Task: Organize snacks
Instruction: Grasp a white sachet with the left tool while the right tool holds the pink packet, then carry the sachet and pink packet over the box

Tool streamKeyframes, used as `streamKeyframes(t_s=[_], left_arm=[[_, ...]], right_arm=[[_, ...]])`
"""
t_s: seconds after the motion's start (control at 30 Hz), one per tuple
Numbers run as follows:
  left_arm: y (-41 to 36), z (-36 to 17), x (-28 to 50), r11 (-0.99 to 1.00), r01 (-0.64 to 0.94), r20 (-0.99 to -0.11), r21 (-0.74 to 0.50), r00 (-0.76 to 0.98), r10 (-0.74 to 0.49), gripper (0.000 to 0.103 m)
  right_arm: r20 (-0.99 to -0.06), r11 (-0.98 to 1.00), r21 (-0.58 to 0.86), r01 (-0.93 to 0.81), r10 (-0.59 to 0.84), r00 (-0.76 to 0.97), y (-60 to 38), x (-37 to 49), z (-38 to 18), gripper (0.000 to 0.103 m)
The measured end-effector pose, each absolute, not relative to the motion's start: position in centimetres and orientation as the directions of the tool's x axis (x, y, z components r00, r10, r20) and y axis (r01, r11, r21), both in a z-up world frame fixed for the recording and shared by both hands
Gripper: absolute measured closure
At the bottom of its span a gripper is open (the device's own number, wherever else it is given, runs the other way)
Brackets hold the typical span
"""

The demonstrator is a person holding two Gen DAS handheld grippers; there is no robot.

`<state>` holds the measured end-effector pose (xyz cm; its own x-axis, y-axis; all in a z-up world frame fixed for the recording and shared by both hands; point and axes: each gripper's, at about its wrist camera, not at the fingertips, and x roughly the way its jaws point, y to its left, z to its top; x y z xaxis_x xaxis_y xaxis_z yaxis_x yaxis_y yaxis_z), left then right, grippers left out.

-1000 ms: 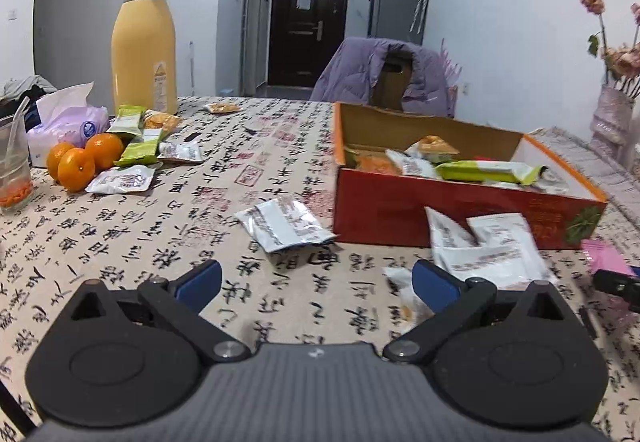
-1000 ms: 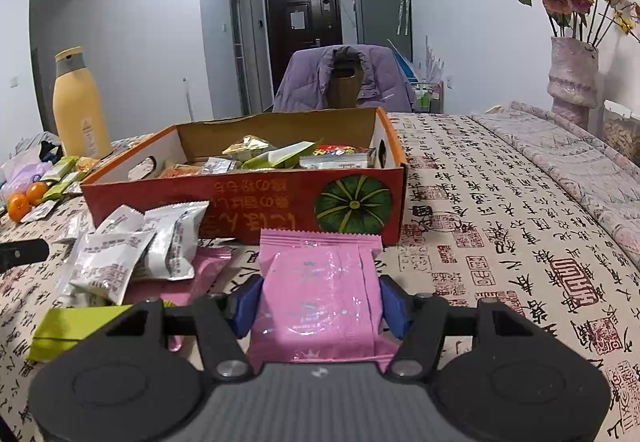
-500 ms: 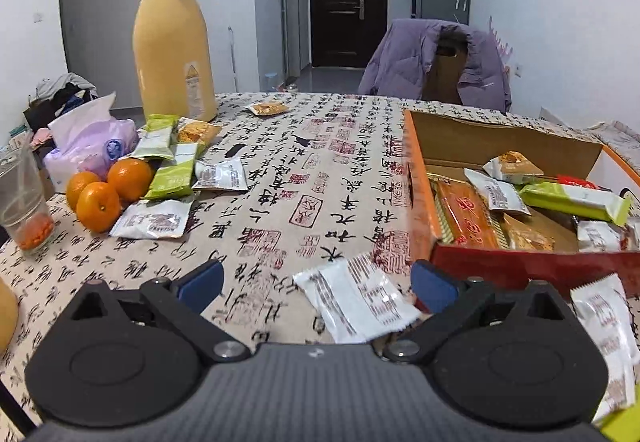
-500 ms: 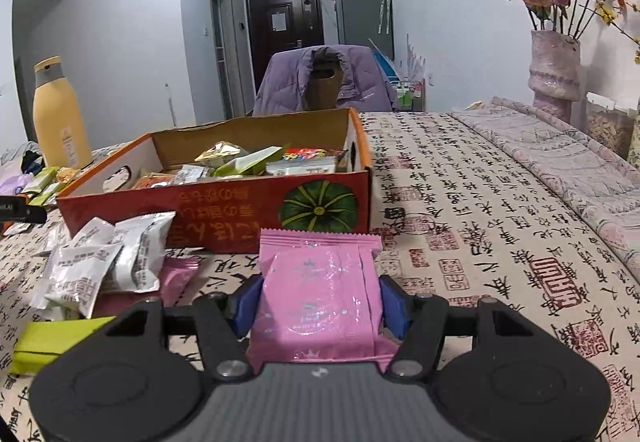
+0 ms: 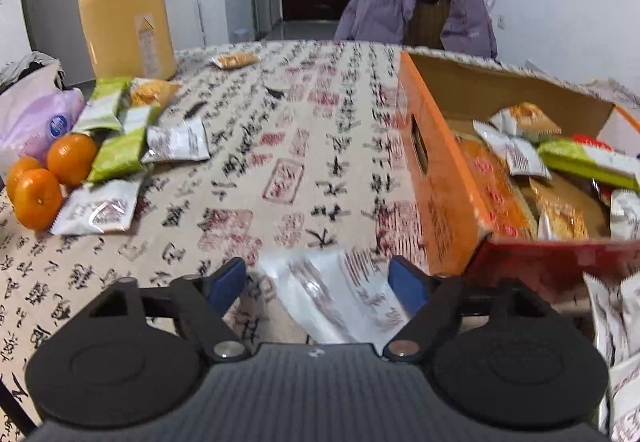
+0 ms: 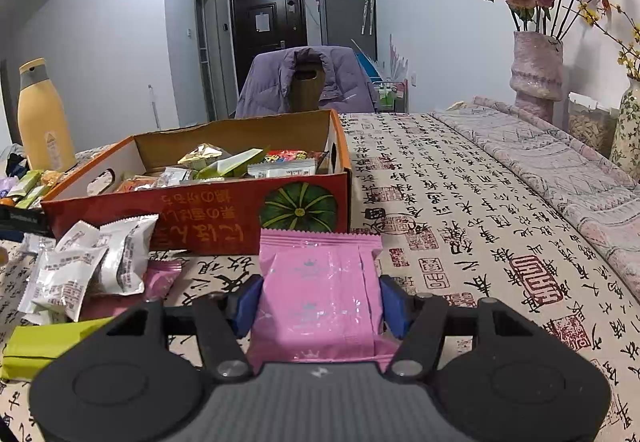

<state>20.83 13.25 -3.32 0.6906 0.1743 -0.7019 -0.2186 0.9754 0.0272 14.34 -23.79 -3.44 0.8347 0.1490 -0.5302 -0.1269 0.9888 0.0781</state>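
An open red and orange cardboard box [image 5: 440,178] [image 6: 208,218] holds several snack packets. My left gripper [image 5: 318,284] is open, its blue pads on either side of a white snack packet [image 5: 340,294] that lies on the tablecloth just left of the box's corner. My right gripper [image 6: 320,302] is shut on a pink snack packet [image 6: 320,294] and holds it in front of the box's near wall. White packets [image 6: 92,266], another pink packet [image 6: 160,278] and a green packet [image 6: 44,342] lie left of it.
A tall yellow bottle [image 5: 124,2], oranges [image 5: 52,174], green and white packets [image 5: 120,146] and a tissue pack [image 5: 28,118] sit at the table's left. A vase of dried roses [image 6: 536,70] stands at the right. A chair with a purple jacket [image 6: 304,82] stands behind the table.
My left gripper has moved forward and down until the white packet lies between its open pads. My right gripper has stayed nearly still with the pink packet.
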Motion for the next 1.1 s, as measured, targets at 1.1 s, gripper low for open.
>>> streamKeyframes(t_s=[1.1], left_arm=[[9.5, 0.5, 10.1, 0.99, -0.113, -0.524, 0.082, 0.84, 0.14, 0.056]], right_arm=[[-0.503, 0.975, 0.087, -0.203, 0.218, 0.836, -22.1, 12.9, -2.3, 0.042]])
